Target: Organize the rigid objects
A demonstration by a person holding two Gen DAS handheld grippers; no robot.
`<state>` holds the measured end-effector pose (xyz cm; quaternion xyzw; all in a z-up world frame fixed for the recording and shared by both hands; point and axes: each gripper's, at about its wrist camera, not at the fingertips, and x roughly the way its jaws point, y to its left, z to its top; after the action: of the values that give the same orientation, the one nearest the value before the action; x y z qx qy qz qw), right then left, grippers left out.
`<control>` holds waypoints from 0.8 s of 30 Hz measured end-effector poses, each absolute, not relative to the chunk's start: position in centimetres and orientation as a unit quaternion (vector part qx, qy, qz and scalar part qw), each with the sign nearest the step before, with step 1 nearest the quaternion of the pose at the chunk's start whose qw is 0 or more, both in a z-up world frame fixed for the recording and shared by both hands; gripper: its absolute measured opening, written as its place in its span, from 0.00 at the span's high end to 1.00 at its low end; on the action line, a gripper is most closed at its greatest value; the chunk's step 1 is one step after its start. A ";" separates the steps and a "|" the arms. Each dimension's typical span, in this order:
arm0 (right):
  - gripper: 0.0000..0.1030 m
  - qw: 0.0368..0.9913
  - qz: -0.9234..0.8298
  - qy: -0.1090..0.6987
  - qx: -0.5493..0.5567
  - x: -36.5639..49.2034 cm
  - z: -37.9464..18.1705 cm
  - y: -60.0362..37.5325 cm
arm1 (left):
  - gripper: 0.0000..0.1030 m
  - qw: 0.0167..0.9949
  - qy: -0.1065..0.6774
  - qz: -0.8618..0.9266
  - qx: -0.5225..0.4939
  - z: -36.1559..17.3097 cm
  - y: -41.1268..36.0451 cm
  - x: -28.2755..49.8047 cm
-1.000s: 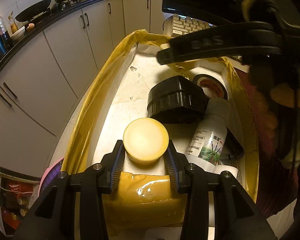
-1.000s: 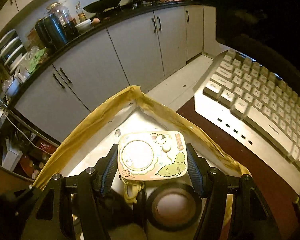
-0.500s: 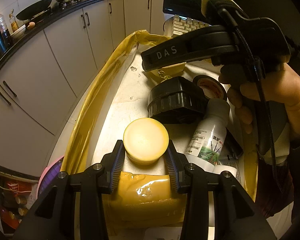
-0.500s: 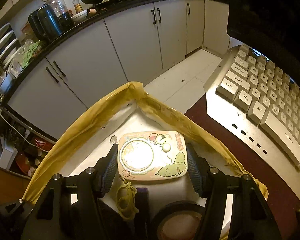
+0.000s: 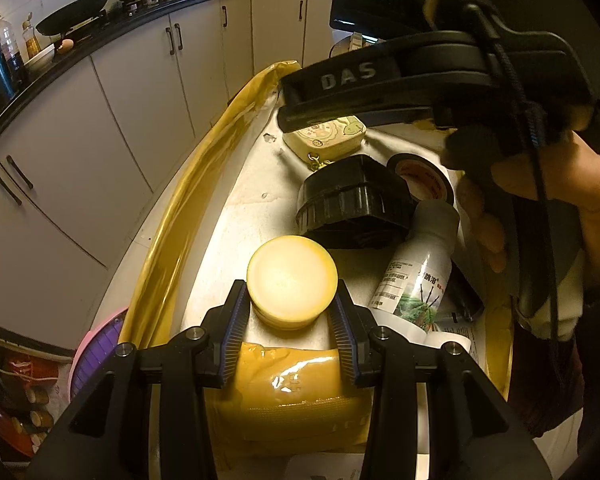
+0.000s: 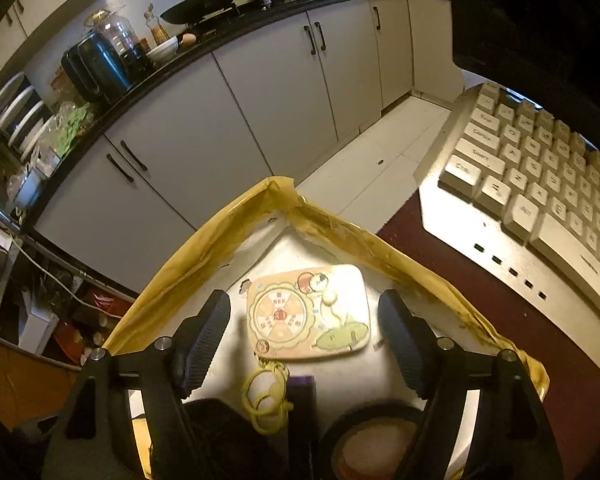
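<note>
In the left wrist view, my left gripper (image 5: 291, 310) is shut on a round yellow jar (image 5: 292, 276) standing at the near end of a white box with a yellow taped rim (image 5: 188, 204). In the right wrist view, a flat cartoon-printed toy (image 6: 308, 314) with a yellow key chain (image 6: 266, 396) lies on the box floor in the far corner. My right gripper (image 6: 304, 304) straddles it with its jaws opening, and the pads stand clear of the toy's sides. The left wrist view shows the right gripper (image 5: 328, 118) held by a hand (image 5: 552, 188) above the toy (image 5: 326, 136).
Also in the box are a black ribbed container (image 5: 352, 204), a roll of black tape (image 5: 420, 176) and a white labelled bottle (image 5: 416, 276) lying on its side. A white keyboard (image 6: 540, 184) sits right of the box on a dark red mat. Grey kitchen cabinets (image 6: 240, 128) stand beyond.
The right gripper's jaws have spread away from the cartoon toy, which now rests on the box floor. The left gripper and the yellow jar have not moved.
</note>
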<state>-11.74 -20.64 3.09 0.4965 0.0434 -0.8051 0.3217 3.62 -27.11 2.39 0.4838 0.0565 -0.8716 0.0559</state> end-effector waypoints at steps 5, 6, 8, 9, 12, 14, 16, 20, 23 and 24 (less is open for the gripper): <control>0.26 0.333 -0.810 0.016 0.482 -10.2 4.9 -18.9 | 0.62 0.061 0.065 -0.871 0.484 2.5 -26.6 4.2; 0.24 0.336 -0.813 0.011 0.476 -9.7 5.4 -18.4 | 0.62 0.062 0.066 -0.871 0.483 2.5 -26.5 4.3; 0.19 0.336 -0.819 0.006 0.466 -8.7 6.3 -17.6 | 0.58 0.068 0.065 -0.872 0.481 2.6 -26.2 4.5; 0.19 0.333 -0.822 0.005 0.462 -8.1 6.8 -17.0 | 0.57 0.071 0.065 -0.872 0.480 2.7 -26.2 4.7; 0.15 0.318 -0.828 0.009 0.461 -6.8 7.6 -15.6 | 0.52 0.074 0.067 -0.872 0.479 2.9 -25.9 4.9; 0.13 0.310 -0.831 0.013 0.462 -6.2 7.7 -14.6 | 0.43 0.075 0.067 -0.873 0.476 3.1 -25.6 5.2; 0.13 0.304 -0.831 0.011 0.465 -5.7 7.6 -13.6 | 0.36 0.080 0.067 -0.874 0.474 3.3 -25.5 5.4; 0.09 0.301 -0.827 0.001 0.476 -4.0 6.9 -11.3 | 0.23 0.081 0.080 -0.875 0.471 3.6 -26.1 5.6; 0.07 0.298 -0.824 -0.001 0.481 -2.7 6.5 -10.2 | 0.21 0.082 0.081 -0.876 0.468 3.6 -28.2 4.3; 0.06 0.299 -0.824 -0.003 0.482 -2.2 6.5 -9.9 | 0.21 0.082 0.079 -0.876 0.468 3.8 -28.0 4.6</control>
<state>-2.21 -9.92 6.45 0.4820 -0.0026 -0.8235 0.2992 4.56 -27.99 3.80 0.4679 0.0793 -0.8764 0.0824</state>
